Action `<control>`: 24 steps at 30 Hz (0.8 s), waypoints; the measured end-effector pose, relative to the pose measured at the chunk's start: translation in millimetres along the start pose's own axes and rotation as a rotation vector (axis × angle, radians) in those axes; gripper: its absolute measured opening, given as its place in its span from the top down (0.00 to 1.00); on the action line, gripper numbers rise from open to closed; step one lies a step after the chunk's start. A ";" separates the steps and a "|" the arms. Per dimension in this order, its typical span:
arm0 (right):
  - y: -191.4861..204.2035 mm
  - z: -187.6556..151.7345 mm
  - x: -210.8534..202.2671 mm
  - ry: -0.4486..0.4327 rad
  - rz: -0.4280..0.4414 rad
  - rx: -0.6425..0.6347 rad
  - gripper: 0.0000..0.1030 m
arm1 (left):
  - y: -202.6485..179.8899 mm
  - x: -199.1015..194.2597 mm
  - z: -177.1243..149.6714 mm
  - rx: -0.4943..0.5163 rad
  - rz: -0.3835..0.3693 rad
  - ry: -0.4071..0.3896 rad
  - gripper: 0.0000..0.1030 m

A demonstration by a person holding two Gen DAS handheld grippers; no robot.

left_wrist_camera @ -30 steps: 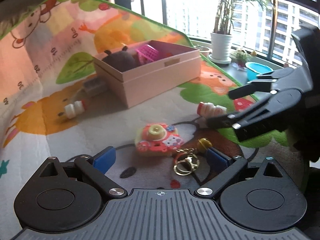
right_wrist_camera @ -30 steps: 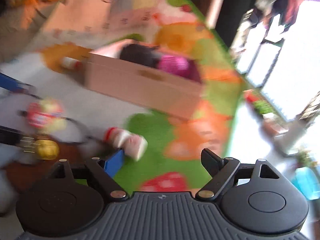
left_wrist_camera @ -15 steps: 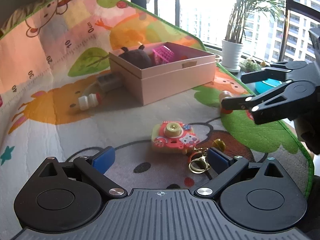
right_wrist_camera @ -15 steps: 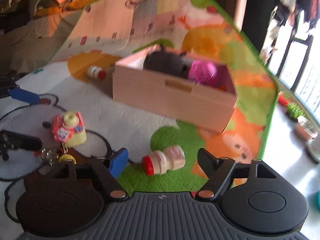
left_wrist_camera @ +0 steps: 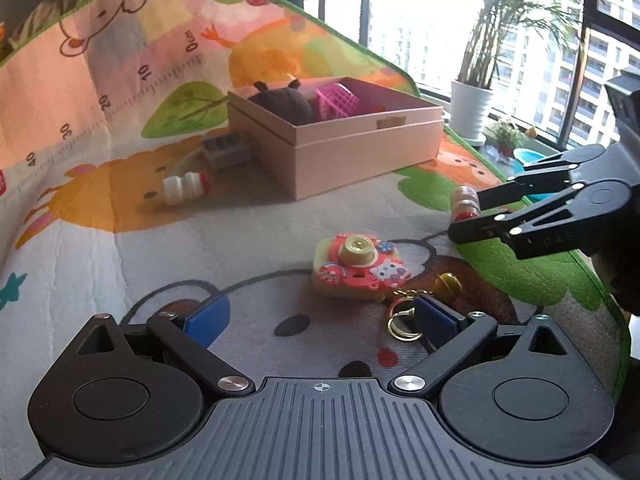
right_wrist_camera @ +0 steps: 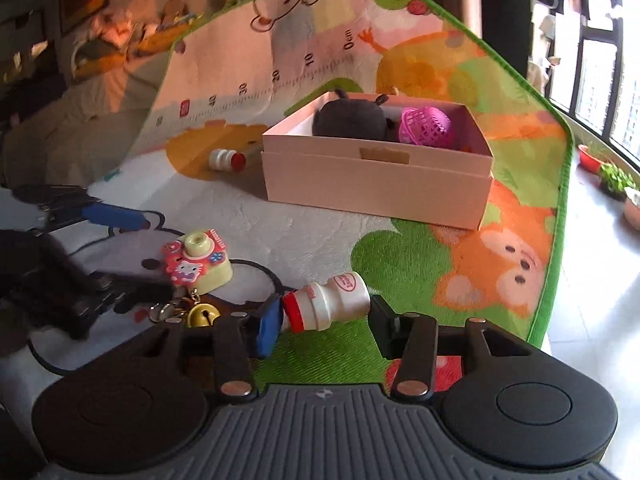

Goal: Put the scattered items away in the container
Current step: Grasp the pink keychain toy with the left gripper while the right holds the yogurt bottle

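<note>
A pink box (left_wrist_camera: pixel 360 152) (right_wrist_camera: pixel 376 184) on the play mat holds a dark plush toy (right_wrist_camera: pixel 352 120) and a pink mesh ball (right_wrist_camera: pixel 426 126). A toy camera (left_wrist_camera: pixel 360 266) (right_wrist_camera: pixel 198 262) with a keyring and bell (left_wrist_camera: pixel 448 284) lies just ahead of my open left gripper (left_wrist_camera: pixel 320 318). My right gripper (right_wrist_camera: pixel 324 320) is open, with a small white bottle with a red cap (right_wrist_camera: pixel 326 302) lying between its fingers. It also shows in the left wrist view (left_wrist_camera: pixel 464 204). A second bottle (left_wrist_camera: pixel 186 188) (right_wrist_camera: pixel 226 159) lies left of the box.
A grey block (left_wrist_camera: pixel 226 152) sits beside the box. The mat's green edge (right_wrist_camera: pixel 560 208) ends at a bare floor on the right. A potted plant (left_wrist_camera: pixel 474 108) and a blue bowl (left_wrist_camera: pixel 528 158) stand by the window.
My right gripper has moved down onto the mat so the white bottle now lies between its fingers. My left gripper has drawn back a little from the toy camera.
</note>
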State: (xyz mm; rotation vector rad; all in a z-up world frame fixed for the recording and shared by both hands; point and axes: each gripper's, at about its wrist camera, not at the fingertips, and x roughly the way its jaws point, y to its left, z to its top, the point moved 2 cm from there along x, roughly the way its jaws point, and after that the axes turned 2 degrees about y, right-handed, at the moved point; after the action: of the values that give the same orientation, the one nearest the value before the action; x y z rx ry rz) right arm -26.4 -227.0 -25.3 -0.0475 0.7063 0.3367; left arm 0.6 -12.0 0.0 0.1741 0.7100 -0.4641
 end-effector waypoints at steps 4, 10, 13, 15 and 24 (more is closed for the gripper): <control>-1.5 -5.1 3.0 -0.001 -0.010 0.040 0.55 | 1.8 8.3 9.4 -0.008 0.020 -0.007 0.02; -4.9 -6.7 2.6 -0.014 -0.002 0.064 0.55 | -1.2 23.7 28.0 0.000 0.030 -0.024 0.02; -4.6 -7.4 2.4 -0.016 0.000 0.068 0.55 | -10.1 29.9 27.8 0.026 0.016 -0.012 0.02; -4.5 -7.4 2.5 -0.016 -0.002 0.066 0.55 | -16.2 31.4 25.5 0.045 0.007 -0.005 0.02; -1.4 -6.3 2.6 -0.011 -0.029 0.045 0.55 | -19.7 35.2 20.7 0.034 -0.017 0.012 0.36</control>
State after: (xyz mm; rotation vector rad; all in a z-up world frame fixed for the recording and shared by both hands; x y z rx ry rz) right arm -28.0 -228.6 -31.9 -0.0133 0.7015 0.2928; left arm 26.9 -48.1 -7.8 0.2029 0.7163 -0.4919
